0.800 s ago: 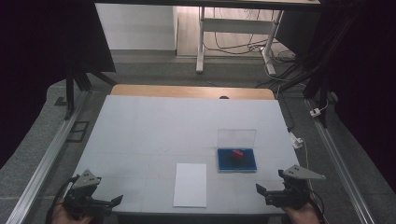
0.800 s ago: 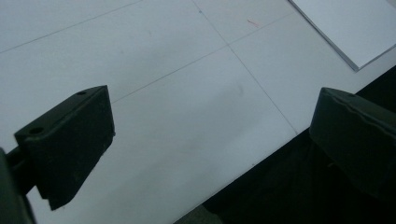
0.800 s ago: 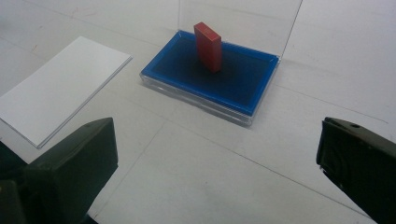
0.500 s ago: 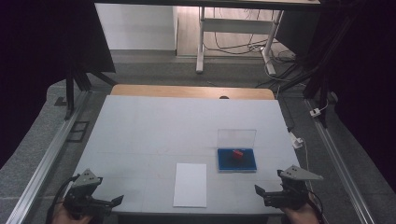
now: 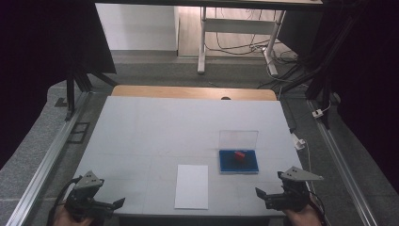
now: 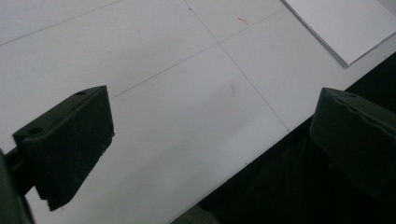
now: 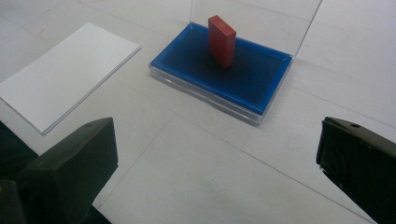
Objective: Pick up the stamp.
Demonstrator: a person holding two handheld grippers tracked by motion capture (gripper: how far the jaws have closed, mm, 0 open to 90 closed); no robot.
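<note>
White desk [image 5: 155, 127] is carrying a blue tray [image 5: 238, 161] with a clear lid [image 5: 238, 139] standing upright at its far edge, right of centre toward the near side. A small red block [image 5: 240, 155] is standing in the tray, tilted in the right gripper view, resting on the dark blue lining. A white sheet of paper [image 5: 191, 186] is lying flat just left of the tray, apart from it, reaching almost to the near edge of the desk. Left hand-held gripper [image 5: 101, 206] is hovering at the near left corner of the desk, jaws spread wide with nothing between them; in the left gripper view the desk edge is running between the jaws and a corner of the paper [image 6: 343, 25] is showing at top right. Right hand-held gripper [image 5: 268, 197] is hovering at the near right corner, jaws also spread wide and gripping nothing. From the right gripper view the tray [image 7: 222, 77] and red block [image 7: 222, 41] are sitting ahead of and between the jaws, well apart from them, with the paper [image 7: 65, 74] off to the left. The block is nearer the right hand-held gripper than the left one. Hands are showing at the bottom edge of the high view, gripping both tools.
</note>
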